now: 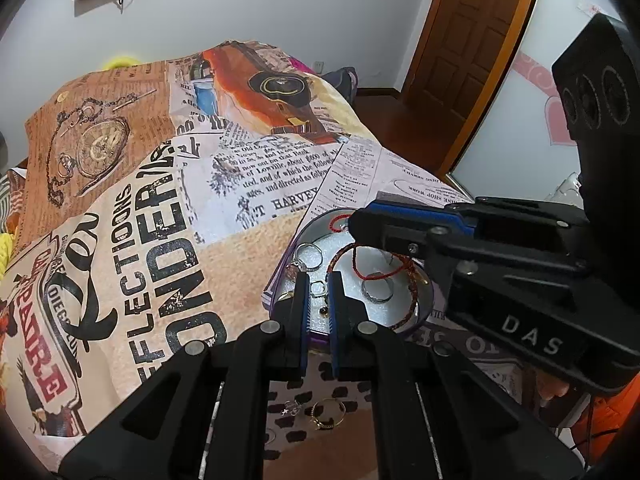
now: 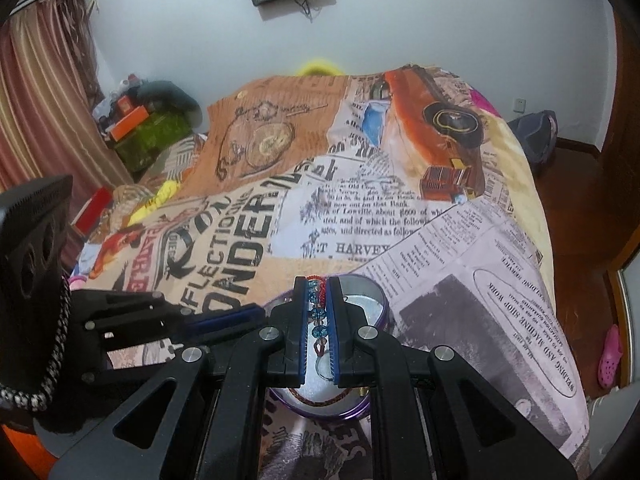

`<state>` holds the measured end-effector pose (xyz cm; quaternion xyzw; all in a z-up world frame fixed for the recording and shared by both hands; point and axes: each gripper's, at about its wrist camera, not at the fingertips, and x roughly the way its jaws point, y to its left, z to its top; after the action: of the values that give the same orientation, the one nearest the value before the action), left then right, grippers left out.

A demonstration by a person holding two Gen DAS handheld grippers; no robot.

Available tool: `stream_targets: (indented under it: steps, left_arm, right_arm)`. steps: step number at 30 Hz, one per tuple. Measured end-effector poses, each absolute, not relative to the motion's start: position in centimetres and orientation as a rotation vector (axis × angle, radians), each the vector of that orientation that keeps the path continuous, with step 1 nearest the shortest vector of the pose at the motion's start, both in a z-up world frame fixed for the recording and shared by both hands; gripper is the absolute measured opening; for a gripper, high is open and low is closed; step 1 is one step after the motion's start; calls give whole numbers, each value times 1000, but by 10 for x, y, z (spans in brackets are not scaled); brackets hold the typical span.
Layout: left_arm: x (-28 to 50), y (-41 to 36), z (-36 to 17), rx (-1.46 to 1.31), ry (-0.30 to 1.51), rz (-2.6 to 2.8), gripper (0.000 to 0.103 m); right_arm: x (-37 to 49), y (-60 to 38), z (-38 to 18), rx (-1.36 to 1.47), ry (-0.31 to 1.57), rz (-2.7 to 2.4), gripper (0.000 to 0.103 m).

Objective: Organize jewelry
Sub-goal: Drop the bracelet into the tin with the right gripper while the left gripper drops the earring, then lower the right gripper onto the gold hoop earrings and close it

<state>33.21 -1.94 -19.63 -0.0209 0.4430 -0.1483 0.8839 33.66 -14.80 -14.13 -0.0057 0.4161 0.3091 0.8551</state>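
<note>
A silver tin (image 1: 426,300) with a purple rim lies on the printed bedcover. In it are a silver ring (image 1: 376,294), a braided red-gold bracelet (image 1: 413,300) and a key ring (image 1: 310,254). My right gripper (image 2: 318,285) is shut on a red cord bracelet with blue beads (image 2: 318,312) and hovers over the tin (image 2: 378,300). From the left wrist it reaches in from the right, its red cord (image 1: 360,268) dangling into the tin. My left gripper (image 1: 319,280) is shut above the tin's near-left rim. A small dark-stone piece (image 1: 323,311) shows in its gap; I cannot tell whether it is pinched.
A gold hoop (image 1: 328,412) and a small cross earring (image 1: 290,408) lie on the spotted cloth under my left gripper. The newspaper-print bedcover (image 2: 360,216) stretches ahead. A wooden door (image 1: 468,52) stands at the right, boxes (image 2: 136,124) at the far left, a pink shoe (image 2: 610,356) on the floor.
</note>
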Motion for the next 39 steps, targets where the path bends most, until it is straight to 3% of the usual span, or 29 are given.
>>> stream_targets:
  steps: [21,24,28,39]
  left_arm:
    - [319,-11,-180,-46,899,-277,9]
    - [315,-7,-175,-50,888,-267,13]
    - [309,-2,-168,-57,875,-256,24]
    - [283,14,-152,-59,854,-228,34]
  right_arm:
    - [337,-150,-142,-34,931,629,9]
    - [333,-151,-137,-41,921,623,15]
    - [326,-154,-127,-51,882,602,40]
    - [303,-157,-114,-88,847,573,42]
